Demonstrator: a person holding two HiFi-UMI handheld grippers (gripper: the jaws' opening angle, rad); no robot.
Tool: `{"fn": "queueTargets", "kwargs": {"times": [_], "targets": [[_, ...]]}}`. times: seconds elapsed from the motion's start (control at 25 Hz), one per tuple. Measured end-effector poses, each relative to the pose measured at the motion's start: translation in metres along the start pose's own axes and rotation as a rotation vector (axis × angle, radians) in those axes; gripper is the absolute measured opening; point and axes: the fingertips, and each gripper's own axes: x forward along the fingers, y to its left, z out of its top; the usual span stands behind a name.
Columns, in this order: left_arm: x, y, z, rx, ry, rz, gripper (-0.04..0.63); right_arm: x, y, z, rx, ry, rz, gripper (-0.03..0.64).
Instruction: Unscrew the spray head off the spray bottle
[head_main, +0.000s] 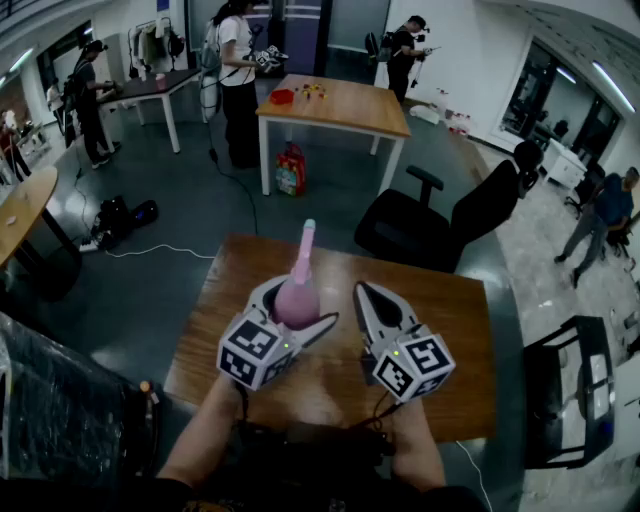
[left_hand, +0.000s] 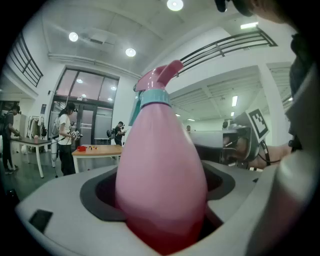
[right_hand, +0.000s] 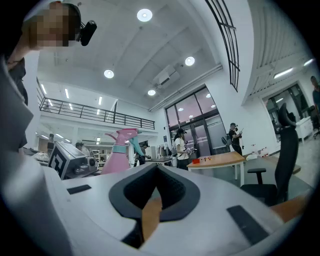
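Left hand-held gripper (head_main: 298, 308): jaws clamped round belly of pink spray bottle (left_hand: 162, 165), pads pressing both sides. Bottle upright over middle of wooden desk (head_main: 440, 380), nearer its left edge; cannot tell if base touches desk. Pink spray head (head_main: 305, 250) on top, teal collar (left_hand: 154, 97) beneath it, head on bottle. Right hand-held gripper (head_main: 366, 293): jaws fully together, nothing between them, just beside bottle, not touching.
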Motion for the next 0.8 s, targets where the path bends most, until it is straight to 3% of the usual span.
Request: {"fn": "queueTargets", "kwargs": {"times": [0.64, 0.8], "targets": [[0.000, -0.004, 0.001, 0.004, -0.005, -0.011, 0.439, 0.002, 0.006, 0.003, -0.049, 0.005, 0.009, 0.002], [0.000, -0.004, 0.003, 0.010, -0.008, -0.019, 0.440, 0.003, 0.021, 0.014, -0.058, -0.023, 0.090, 0.002]]}}
